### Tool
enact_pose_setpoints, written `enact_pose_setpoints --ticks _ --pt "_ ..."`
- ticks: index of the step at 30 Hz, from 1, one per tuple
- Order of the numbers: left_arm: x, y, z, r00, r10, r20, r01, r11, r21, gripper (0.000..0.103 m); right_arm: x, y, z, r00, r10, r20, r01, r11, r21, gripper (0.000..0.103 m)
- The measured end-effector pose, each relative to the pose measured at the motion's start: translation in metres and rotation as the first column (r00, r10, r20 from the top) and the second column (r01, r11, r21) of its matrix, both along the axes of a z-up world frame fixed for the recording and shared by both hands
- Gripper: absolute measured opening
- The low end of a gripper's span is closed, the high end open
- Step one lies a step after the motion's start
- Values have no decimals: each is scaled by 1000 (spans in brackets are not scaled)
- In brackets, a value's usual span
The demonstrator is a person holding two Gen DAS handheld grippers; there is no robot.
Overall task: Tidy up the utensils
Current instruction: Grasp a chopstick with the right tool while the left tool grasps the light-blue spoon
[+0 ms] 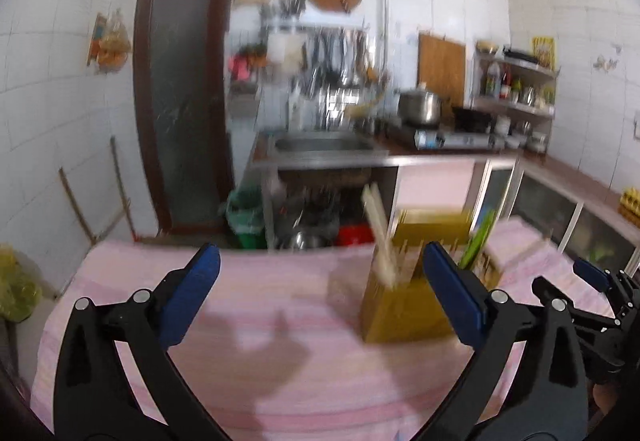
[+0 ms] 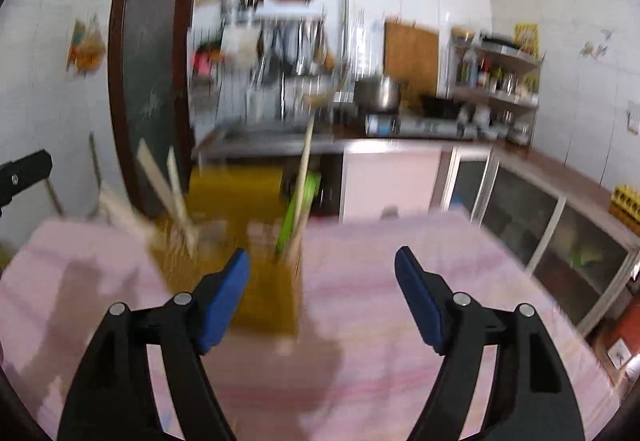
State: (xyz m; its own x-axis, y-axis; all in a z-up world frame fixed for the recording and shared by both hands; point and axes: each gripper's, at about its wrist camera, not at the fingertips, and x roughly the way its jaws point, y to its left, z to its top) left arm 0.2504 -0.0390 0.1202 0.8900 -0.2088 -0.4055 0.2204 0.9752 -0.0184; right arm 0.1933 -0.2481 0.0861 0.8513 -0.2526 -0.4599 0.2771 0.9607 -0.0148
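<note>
Left wrist view first: we see the left claw (image 1: 320,297) with its two blue pads spread wide and nothing between them, above the desk (image 1: 280,321) and its pink striped cloth. Just beyond the right pad stands one mustard-yellow utensil holder (image 1: 404,313), a boxy caddy on the desk. Pale wooden chopsticks (image 1: 380,237) lean out of its left side, at least two, though blur keeps us from an exact count. One green utensil (image 1: 478,241) stands tilted on its right side. At the right edge the right claw (image 1: 596,281) shows in part.

From the right wrist view, the right claw (image 2: 322,277) also gapes open and empty, its left pad in front of the holder (image 2: 256,281). There we count one green utensil (image 2: 298,217) beside one long pale stick (image 2: 304,169).

Farther off, one sink (image 1: 324,145), one steel pot (image 1: 420,107) and one dark door (image 1: 182,89).
</note>
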Motion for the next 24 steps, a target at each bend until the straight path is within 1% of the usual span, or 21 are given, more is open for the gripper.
enact_pose_setpoints --ticks 2,4,7,10,14,18,19,20,21,22,24 --pt "-6 9 -26 998 10 -65 -10 1000 1 98 -8 11 -28 997 21 -77 -19 1000 20 74" --pt "-13 18 -53 991 18 -129 -17 1000 15 98 -14 19 -49 991 28 -131 -24 999 30 74" --pt "-20 26 -84 982 40 -184 -33 999 38 98 -20 32 -79 974 48 -219 -35 997 63 74" --pt "-25 36 -115 968 64 -244 -54 997 45 98 -24 41 -97 961 47 -273 -29 997 72 74" --pt "-29 41 -143 958 80 -276 -64 996 66 98 -25 50 -114 945 33 -325 -4 996 89 74" --pt "-32 39 -155 956 79 -281 -60 995 73 98 -26 55 -122 934 12 -357 23 995 94 73" --pt "-29 38 -154 956 79 -284 -60 996 72 98 -25 57 -124 931 9 -364 28 995 95 73" --pt "-28 38 -156 953 76 -292 -58 996 70 98 -25 58 -126 929 8 -371 30 995 97 68" --pt "-27 37 -160 949 72 -307 -53 996 70 98 -24 60 -127 927 12 -375 28 994 101 60" --pt "-26 37 -163 944 67 -323 -46 996 72 98 -24 62 -128 927 26 -374 17 994 109 56" --pt "-25 34 -166 937 63 -345 -38 996 77 98 -24 68 -127 927 48 -371 -8 994 107 35"
